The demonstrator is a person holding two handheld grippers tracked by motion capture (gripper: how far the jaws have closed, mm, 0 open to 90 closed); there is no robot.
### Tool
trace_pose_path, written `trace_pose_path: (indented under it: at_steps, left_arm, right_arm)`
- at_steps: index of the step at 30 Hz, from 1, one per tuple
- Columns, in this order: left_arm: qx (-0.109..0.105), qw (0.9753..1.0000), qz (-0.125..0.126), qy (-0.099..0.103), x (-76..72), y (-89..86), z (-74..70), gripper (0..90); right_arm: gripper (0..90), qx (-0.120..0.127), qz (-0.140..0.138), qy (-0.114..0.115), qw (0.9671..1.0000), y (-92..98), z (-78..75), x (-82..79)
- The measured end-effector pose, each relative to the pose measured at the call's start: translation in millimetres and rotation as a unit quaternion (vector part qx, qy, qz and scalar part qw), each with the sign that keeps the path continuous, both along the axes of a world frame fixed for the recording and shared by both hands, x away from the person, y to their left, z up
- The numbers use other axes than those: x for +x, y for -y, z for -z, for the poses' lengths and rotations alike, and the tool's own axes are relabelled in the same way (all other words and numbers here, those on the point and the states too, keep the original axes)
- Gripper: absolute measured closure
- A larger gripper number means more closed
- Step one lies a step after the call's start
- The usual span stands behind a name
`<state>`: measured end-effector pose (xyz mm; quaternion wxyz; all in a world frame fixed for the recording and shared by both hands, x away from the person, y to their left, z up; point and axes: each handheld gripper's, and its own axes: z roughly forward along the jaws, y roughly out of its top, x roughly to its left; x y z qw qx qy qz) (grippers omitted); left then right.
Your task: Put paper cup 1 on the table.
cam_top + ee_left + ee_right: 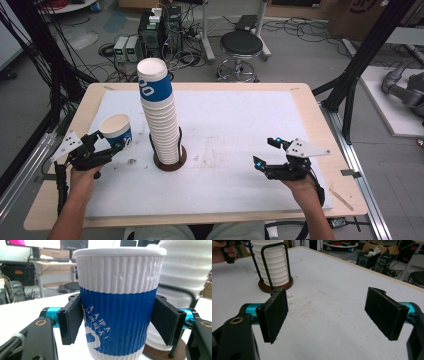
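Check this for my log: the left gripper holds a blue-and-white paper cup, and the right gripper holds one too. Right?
Not quite. The left gripper does hold the paper cup, but the right gripper holds nothing: in the right gripper view its fingers stand apart over the bare white table.

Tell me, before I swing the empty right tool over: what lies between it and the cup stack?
Bare white mat, stained but free of objects, from the right tool to the cup stack, as the high view shows.
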<state>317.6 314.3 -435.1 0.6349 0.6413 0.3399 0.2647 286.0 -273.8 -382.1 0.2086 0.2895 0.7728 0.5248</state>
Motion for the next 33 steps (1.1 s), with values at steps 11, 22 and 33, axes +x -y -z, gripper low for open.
trace_pose_path:
  at_steps: [11, 22, 33]
  left_arm:
    - [0.049, 0.9972, -0.034, -0.044, 12.0, 0.6, 12.9, 29.3]
    - [0.116, 0.9873, -0.075, -0.079, 16.2, 8.9, 16.1, 28.8]
    - [0.13, 0.9801, -0.095, -0.115, 10.8, 11.2, 11.9, 27.6]
  right_arm:
    - [19.5, -0.003, 0.002, -0.002, 1.0, 1.2, 0.5, -0.7]
    - [19.5, -0.005, -0.001, -0.002, 1.0, 0.6, 0.7, -0.5]
    - [19.4, -0.003, 0.002, -0.005, 1.0, 3.5, 0.5, -2.7]
